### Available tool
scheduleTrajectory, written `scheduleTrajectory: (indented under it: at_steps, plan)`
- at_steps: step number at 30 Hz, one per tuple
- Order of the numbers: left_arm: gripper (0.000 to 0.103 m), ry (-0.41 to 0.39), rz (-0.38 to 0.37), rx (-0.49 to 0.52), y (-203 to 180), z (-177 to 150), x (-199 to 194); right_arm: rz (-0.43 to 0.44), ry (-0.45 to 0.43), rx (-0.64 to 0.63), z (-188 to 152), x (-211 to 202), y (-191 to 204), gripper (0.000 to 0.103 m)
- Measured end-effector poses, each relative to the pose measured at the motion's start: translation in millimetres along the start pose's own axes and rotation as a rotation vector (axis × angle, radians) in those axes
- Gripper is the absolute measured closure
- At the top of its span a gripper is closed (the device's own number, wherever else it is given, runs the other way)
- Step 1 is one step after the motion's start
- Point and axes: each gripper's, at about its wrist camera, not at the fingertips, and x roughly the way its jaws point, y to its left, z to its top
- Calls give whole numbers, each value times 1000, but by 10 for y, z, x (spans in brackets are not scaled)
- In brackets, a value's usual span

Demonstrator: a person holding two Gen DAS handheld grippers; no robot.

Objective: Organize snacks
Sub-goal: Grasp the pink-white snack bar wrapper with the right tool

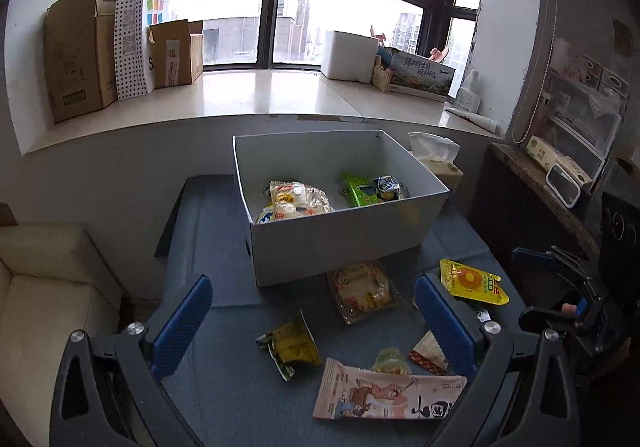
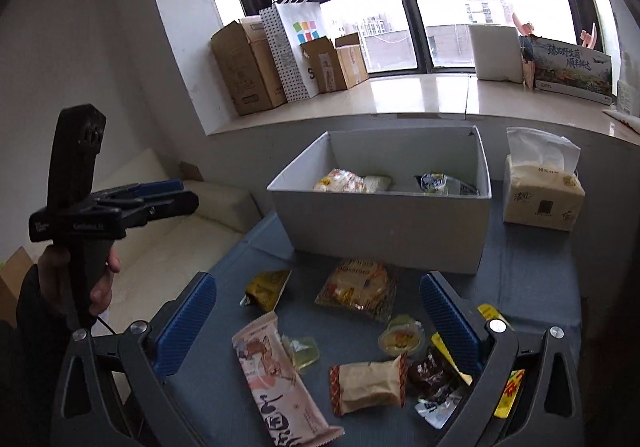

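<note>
The left gripper (image 1: 312,323) is held over the near part of the table (image 1: 224,367), jaws spread wide with nothing between them. The right gripper (image 2: 318,321) is likewise spread wide and empty, held over the near right part of the table.

The white box (image 1: 340,243) stands at the far edge of the table. It holds a pale bread packet (image 1: 298,199) on its left side and a green packet (image 1: 360,189) on its right.

Loose snacks lie on the table in front of the box:
- a clear bun packet (image 1: 364,297), just beside the box's near wall;
- a yellow packet (image 1: 472,283), toward the right edge;
- a small yellow-brown packet (image 1: 292,345), toward the middle;
- a long pink packet (image 1: 388,393), at the near edge;
- a jelly cup (image 2: 401,339), near the right gripper's right finger;
- a tan wrapped cake (image 2: 368,383), at the near edge.

A tissue pack (image 2: 542,199) stands at the far right corner, beside the box.
</note>
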Motion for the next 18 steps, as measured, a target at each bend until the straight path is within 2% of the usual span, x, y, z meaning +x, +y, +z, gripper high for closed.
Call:
scheduleTrajectory:
  at_steps: [5, 9, 18]
  plan:
    - [0, 30, 7, -53, 5, -463, -108, 35, 109, -85, -496, 179, 305, 0]
    - [0, 59, -4, -75, 15, -678, -134, 21, 200, -181, -768, 385, 480, 0]
    - [0, 86, -2, -135, 176, -841, -153, 61, 349, -273, -932, 916, 496, 0]
